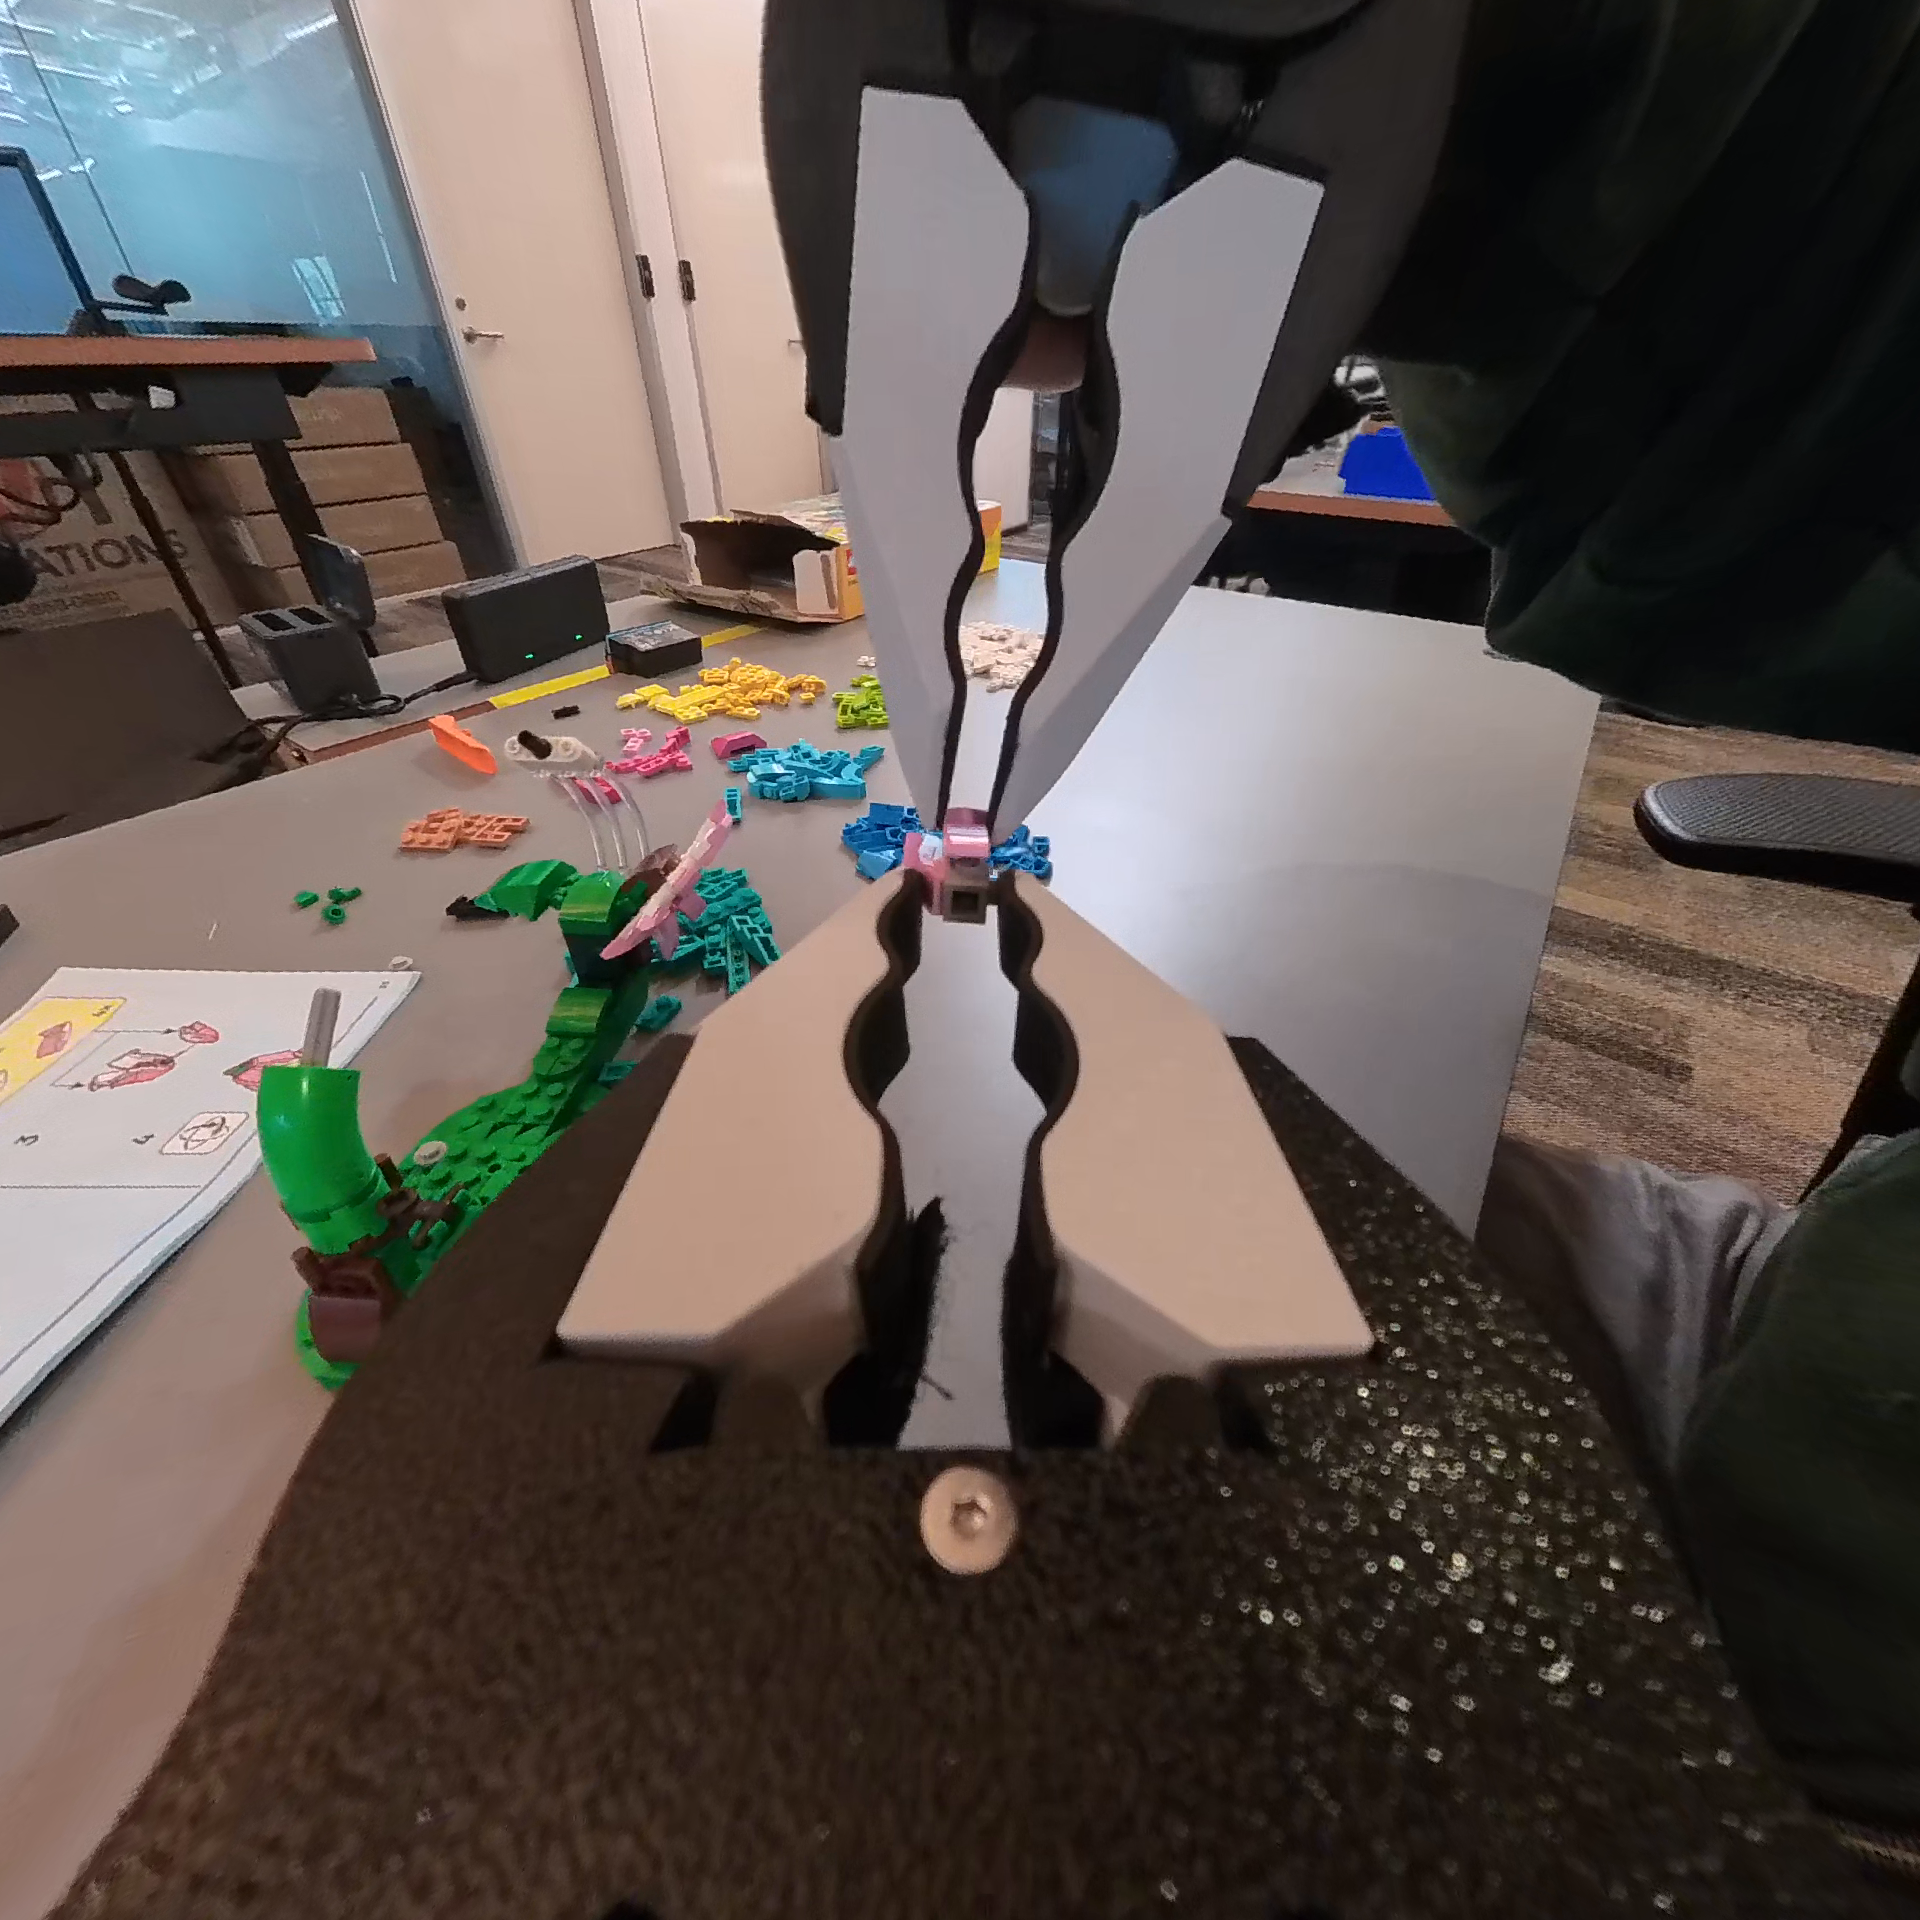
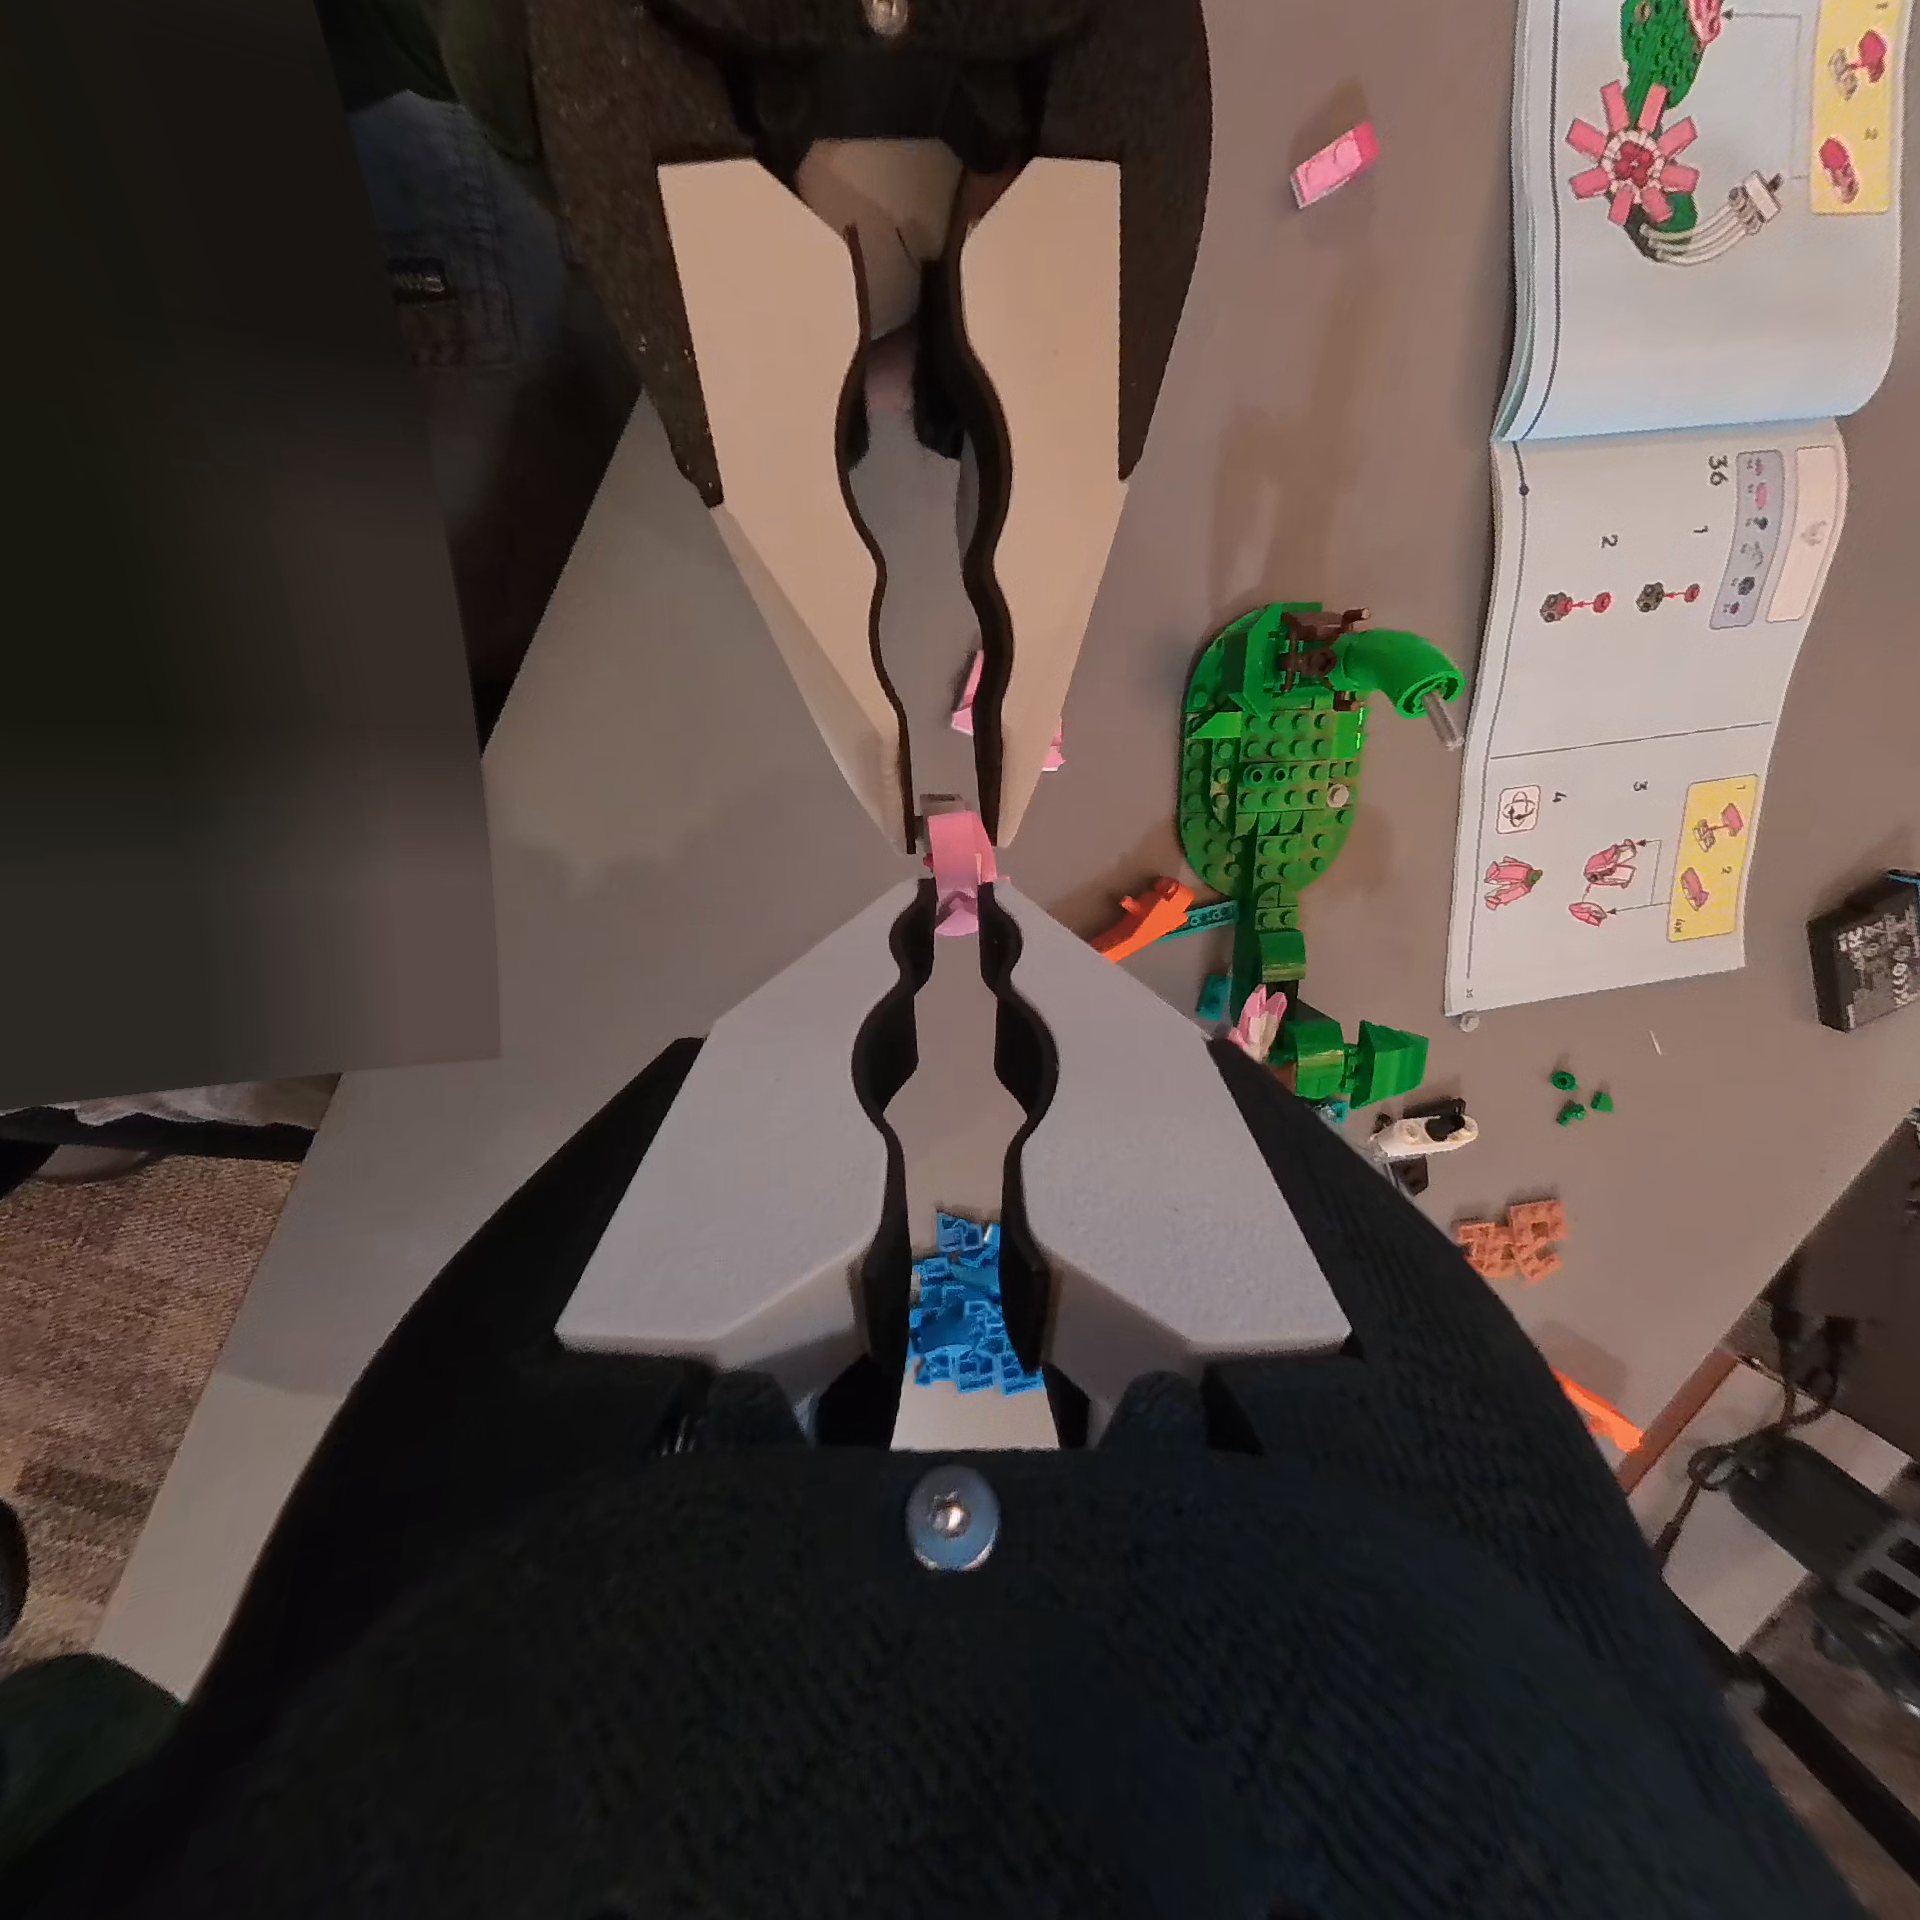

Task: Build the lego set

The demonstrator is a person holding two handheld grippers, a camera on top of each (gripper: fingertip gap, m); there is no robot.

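**Two grippers tip to tip on a small pink-and-grey piece above the table**

Left gripper: fingers pinched on a grey block with a square hole. Right gripper comes from above in this view, tips clamped on the pink piece seated on that block. The assembly is held in the air over the blue brick pile.

Right wrist view: right gripper grips the pink piece; left gripper opposite, grey block barely visible. Only this view shows the green build from overhead, the open instruction booklet, and a loose pink brick.

Only the left wrist view shows the sorted piles: yellow, teal, orange, plus a cardboard box and dark chargers at the far end.

Surface: grey table. Room: glass partition, doors, carpet, office chair.

Table edge lies close on the right of the grippers; bare tabletop between them and that edge.
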